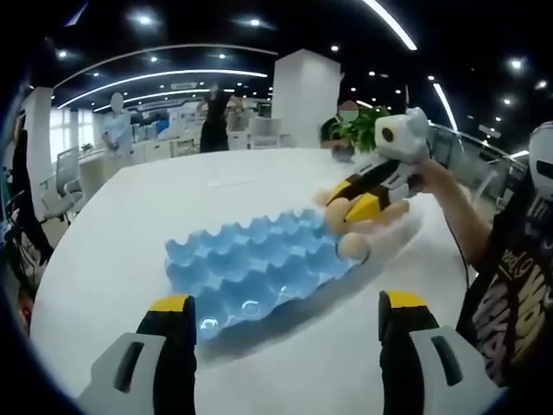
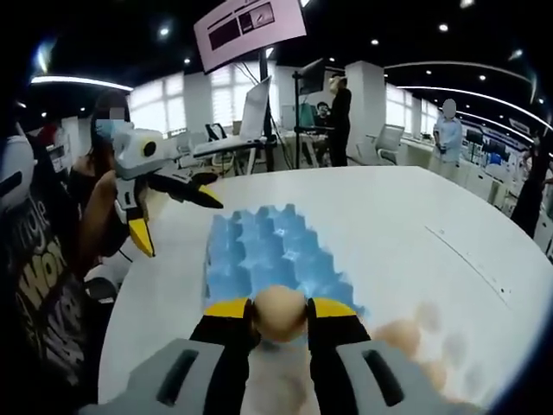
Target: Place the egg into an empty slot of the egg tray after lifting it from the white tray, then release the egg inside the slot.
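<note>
In the right gripper view, my right gripper [image 2: 279, 309] is shut on a tan egg [image 2: 279, 316] between its yellow-tipped jaws, just at the near edge of the blue egg tray [image 2: 259, 255], whose slots look empty. More eggs [image 2: 399, 337] lie blurred at the lower right. The left gripper [image 2: 181, 226] hovers open beyond the tray's left side. From the left gripper view, the blue egg tray [image 1: 255, 264] lies ahead of my wide-open left gripper [image 1: 285, 316]. The right gripper [image 1: 341, 210] is at the tray's far right corner, among several eggs [image 1: 354, 248] on the white tray [image 1: 413, 226].
Everything rests on a large white table [image 2: 415, 225]. The person holding the grippers shows as an arm and a black printed shirt [image 1: 505, 294]. Behind the table are a potted plant [image 1: 367, 128], a monitor on a stand [image 2: 257, 108], office chairs and people standing.
</note>
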`<state>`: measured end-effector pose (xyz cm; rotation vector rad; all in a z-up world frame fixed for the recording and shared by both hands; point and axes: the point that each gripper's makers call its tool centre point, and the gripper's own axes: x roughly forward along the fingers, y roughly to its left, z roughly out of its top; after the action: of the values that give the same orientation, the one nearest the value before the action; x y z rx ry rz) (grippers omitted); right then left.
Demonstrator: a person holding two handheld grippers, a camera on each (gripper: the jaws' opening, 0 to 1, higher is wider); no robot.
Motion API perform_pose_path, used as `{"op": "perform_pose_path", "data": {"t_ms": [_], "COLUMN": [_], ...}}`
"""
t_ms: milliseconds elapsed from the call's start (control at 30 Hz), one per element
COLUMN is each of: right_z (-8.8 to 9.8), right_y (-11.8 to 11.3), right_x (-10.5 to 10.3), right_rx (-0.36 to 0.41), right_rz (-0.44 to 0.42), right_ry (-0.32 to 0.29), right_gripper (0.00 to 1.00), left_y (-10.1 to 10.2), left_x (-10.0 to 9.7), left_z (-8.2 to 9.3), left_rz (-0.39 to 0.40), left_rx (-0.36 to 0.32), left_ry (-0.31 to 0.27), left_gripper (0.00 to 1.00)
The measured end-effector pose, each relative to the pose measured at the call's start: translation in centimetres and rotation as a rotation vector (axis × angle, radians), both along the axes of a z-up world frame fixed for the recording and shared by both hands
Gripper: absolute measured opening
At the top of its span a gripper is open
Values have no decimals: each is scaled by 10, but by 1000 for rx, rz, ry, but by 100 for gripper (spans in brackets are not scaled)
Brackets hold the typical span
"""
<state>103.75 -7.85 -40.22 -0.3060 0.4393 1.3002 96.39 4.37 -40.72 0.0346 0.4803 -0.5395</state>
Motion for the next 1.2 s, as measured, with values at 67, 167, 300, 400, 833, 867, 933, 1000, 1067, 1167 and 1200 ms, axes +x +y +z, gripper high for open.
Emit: {"op": "perform_pose_path", "data": {"t_ms": [67,167,300,400,833,867,933,1000,1067,1167,1200], "right_z": [-2,-5,-14,-17,-28,-28,-28,-28,-28,-28,-28], "right_y": [2,5,6,5,4,4,4,4,4,4,4], "right_x": [0,0,2,2,6,6,6,7,7,7,7], "right_rx": [-6,-9,-27,-37,-80,-82,-85,-84,-84,-83,-82], "right_rz": [2,4,-2,-4,-6,-4,-7,-7,-7,0,0], "right_ry": [0,3,8,13,3,4,9,10,9,2,1], "right_gripper": [26,26,26,26,26,26,26,26,27,27,27], "left_y": [0,1,1,1,-1,-1,-1,-2,-3,-3,-3], "left_x": [0,0,0,0,2,3,3,3,2,1,1], "left_z": [0,-1,-2,-3,-5,-4,-4,-3,-3,-2,-2], "left_rz": [1,0,0,0,-4,-2,-2,-7,-8,-7,-6], "left_rx": [-3,-2,-3,-3,-2,-3,-3,-3,-1,-4,-2], "left_ry": [0,1,3,5,8,8,6,3,3,2,3], "left_gripper": [89,89,89,89,88,88,89,88,88,89,89]}}
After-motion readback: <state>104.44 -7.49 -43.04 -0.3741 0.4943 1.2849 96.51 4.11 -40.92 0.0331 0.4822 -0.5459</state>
